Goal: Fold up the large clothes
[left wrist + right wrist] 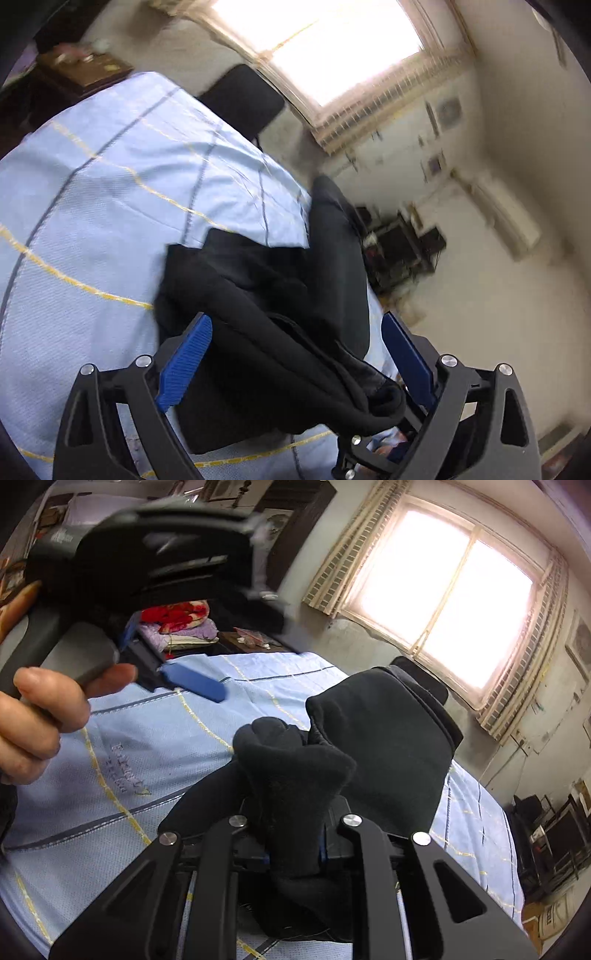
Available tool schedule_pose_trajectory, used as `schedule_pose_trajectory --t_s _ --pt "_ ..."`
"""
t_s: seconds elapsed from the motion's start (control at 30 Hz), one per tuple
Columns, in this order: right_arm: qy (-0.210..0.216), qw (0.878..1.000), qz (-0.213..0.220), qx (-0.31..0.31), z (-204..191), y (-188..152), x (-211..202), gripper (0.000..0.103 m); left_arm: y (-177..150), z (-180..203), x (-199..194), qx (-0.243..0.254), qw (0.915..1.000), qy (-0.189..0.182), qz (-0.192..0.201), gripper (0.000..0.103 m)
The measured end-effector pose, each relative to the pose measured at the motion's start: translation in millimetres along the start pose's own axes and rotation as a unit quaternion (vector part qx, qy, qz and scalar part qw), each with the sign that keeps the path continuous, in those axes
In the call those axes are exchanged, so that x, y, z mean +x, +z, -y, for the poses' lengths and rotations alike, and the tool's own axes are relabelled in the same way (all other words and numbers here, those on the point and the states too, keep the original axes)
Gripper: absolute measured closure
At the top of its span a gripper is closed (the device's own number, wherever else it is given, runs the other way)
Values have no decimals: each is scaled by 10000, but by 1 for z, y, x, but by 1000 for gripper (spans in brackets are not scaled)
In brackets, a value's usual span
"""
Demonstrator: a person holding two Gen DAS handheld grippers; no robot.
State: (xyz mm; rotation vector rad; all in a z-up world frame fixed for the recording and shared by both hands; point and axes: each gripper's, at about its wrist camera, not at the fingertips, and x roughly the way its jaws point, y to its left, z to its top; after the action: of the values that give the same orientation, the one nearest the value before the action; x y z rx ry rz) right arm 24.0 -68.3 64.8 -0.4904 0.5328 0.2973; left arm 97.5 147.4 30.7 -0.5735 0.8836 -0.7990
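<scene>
A black garment (280,295) lies bunched on a light blue bed sheet (92,206) with yellow and dark lines. My left gripper (295,321) stands open and wide. The cloth passes between its blue pads (184,363), which do not press on it. In the right wrist view my right gripper (295,834) is shut on a thick fold of the black garment (380,746), which rises in a hump beyond the fingers and hides the pads. The left gripper's blue finger (195,683) shows at the upper left there, held by a hand (37,720).
A bright window (443,602) fills the far wall. A black chair back (243,99) stands past the bed's far edge, and a wooden cabinet (85,66) beside it. Folded red and purple blankets (177,624) sit behind the bed. Dark shelving (554,834) stands at the right.
</scene>
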Motion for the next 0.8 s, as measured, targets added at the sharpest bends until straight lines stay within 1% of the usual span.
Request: schedule_pose_trajectory --t_s 0.07,0.1,0.13,0.2,0.27,0.3,0.33,0.37,0.4,0.43,0.47,0.53,0.6,0.63,0.67,0.7,0.73,0.77,0.8 --pt "-7 9999 54 -106 -4 -1 1 87 -4 5 18 236 9988 349 -240 10" --pt "-3 9999 80 -139 -5 -2 1 87 -5 3 25 229 9981 443 -349 10" --pt "7 9999 93 -141 -5 -3 1 87 -7 1 30 156 9982 347 -453 10" --pt "14 9998 113 -132 -3 -3 0 87 -5 -1 32 58 9988 57 -479 10" --pt "11 9998 136 -149 0 -5 -1 87 -1 0 39 104 9989 -16 -455 10" --pt "58 9997 137 -184 -1 -6 -1 87 3 -3 42 93 9990 32 -440 14" --pt "96 9996 123 -229 -4 -5 -2 87 7 -5 45 75 9990 88 -443 38" --pt "121 9995 114 -287 -6 -5 -3 87 12 -6 48 67 9987 70 -503 53" --pt "152 9991 90 -375 -8 -3 -3 87 18 -4 44 42 9985 -33 -540 71" --pt "161 9990 70 -409 -9 -1 -4 87 20 -2 42 53 9986 -50 -532 76" --pt "174 9989 60 -421 -8 2 -4 87 24 4 38 168 9987 46 -488 78" --pt "332 9988 82 -349 -3 17 -8 87 26 25 23 674 9958 560 -279 80" --pt "512 9981 88 -332 -4 29 -11 87 25 34 4 980 9902 987 -115 81" --pt "586 9974 92 -408 -8 34 -11 87 24 31 -2 982 9889 1111 -109 81" --pt "672 9964 67 -511 -14 37 -10 87 21 19 -5 888 9876 1286 -174 81" --pt "879 9945 -56 -563 -21 39 -5 86 16 10 -4 811 9863 1414 -266 81" --pt "1104 9922 -221 -531 -25 40 4 84 12 -2 2 721 9838 1591 -396 80" --pt "1422 9874 -512 -477 -31 38 19 82 6 -22 13 554 9797 1832 -593 80" --pt "1595 9836 -695 -466 -35 36 30 82 1 -34 17 437 9775 1938 -711 80"
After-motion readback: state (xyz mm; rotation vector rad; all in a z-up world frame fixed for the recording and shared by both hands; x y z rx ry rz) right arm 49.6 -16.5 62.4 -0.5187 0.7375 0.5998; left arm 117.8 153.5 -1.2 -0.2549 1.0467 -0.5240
